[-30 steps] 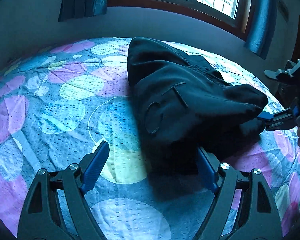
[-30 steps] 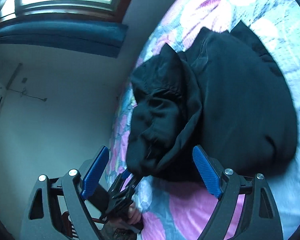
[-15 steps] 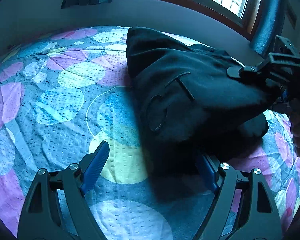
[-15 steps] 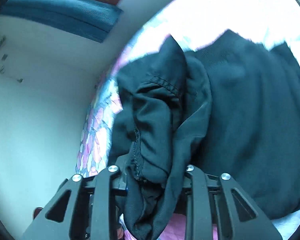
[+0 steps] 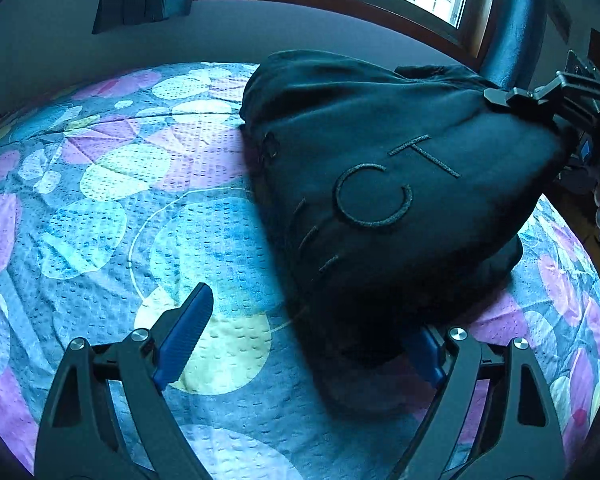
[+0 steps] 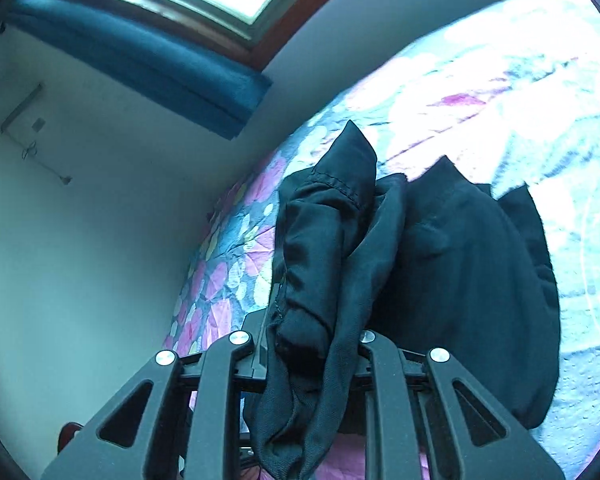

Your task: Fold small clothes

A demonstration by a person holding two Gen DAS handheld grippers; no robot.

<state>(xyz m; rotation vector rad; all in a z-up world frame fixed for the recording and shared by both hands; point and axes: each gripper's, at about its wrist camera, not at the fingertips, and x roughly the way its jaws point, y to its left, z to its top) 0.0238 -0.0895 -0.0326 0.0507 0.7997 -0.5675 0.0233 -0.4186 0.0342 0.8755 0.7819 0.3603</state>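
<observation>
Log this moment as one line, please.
right tongs: closing on bunched edge of black fabric garment, lifted | left tongs: opening, gripping nothing | garment's far part rests on patterned circle-print bedspread

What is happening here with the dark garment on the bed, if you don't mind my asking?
A person is folding a black garment on a bed with a patterned bedspread, holding a tool in each hand. The right tool is closing on a bunched edge of the garment, which is lifted clear of the bedspread on that side. The left tool is opening, low at the garment's near edge; one finger shows beside the cloth, the other is mostly hidden under it.
</observation>
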